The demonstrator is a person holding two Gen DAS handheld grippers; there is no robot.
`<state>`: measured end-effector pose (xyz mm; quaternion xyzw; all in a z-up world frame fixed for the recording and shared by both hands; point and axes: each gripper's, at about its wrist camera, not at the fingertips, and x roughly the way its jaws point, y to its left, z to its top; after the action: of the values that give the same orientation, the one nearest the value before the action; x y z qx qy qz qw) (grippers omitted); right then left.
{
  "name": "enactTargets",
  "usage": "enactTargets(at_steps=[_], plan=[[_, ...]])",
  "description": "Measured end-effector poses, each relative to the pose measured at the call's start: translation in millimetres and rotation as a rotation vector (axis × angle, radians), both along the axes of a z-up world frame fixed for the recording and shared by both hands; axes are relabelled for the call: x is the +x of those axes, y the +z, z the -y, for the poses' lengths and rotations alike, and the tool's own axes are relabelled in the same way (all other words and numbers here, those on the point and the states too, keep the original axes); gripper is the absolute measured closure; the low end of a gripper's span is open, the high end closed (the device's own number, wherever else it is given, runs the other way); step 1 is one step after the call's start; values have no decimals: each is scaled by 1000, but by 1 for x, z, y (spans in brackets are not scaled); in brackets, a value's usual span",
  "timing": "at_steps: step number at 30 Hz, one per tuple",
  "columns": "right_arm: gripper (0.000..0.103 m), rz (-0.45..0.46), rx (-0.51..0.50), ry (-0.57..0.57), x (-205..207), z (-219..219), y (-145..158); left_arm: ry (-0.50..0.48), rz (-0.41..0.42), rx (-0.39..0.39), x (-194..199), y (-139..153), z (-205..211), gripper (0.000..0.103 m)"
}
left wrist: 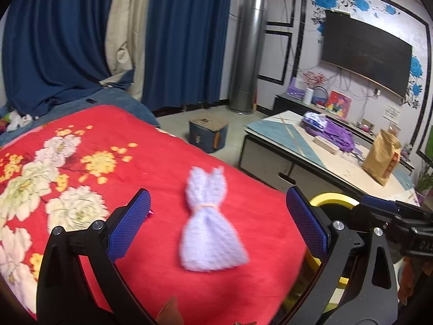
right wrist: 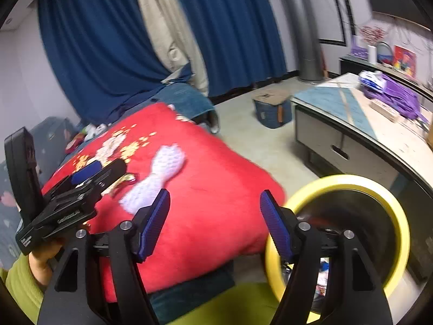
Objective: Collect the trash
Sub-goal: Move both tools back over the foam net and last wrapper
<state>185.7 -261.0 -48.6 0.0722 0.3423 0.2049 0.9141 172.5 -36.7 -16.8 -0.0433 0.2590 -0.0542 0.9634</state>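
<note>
Half the yellow-rimmed bin (right wrist: 338, 233) hides behind jaws.

Yellow-rimmed bin (right wrist: 379, 192) blurred — its contents indistinct — lower rim cut off by frame.

Deep blue curtains (left wrist: 186, 38) with a beige panel (left wrist: 127, 27) between them hang along the far wall, above a bed under a red floral blanket (left wrist: 81, 162) on the left. On the right, a pale wall with black frames and blue flower decals carries a dark television (left wrist: 365, 54) over a low media console (left wrist: 292, 103), and a tall grey column unit (left wrist: 249, 54) stands in the corner. A low white desk (left wrist: 284, 146) sits near right on the grey floor (left wrist: 238, 127), with a small blue stool (left wrist: 208, 135) beyond it.
</note>
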Motion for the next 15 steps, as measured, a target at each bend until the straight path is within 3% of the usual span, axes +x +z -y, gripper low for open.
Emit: enactTargets(at_steps=[8,15], plan=[[33,-7,-20,94,11,-57,-5,96,7,-19,0,1,-46,11],[33,-64,-39,164,27,-100,-18,108,-64,-42,6,-13,-74,11]])
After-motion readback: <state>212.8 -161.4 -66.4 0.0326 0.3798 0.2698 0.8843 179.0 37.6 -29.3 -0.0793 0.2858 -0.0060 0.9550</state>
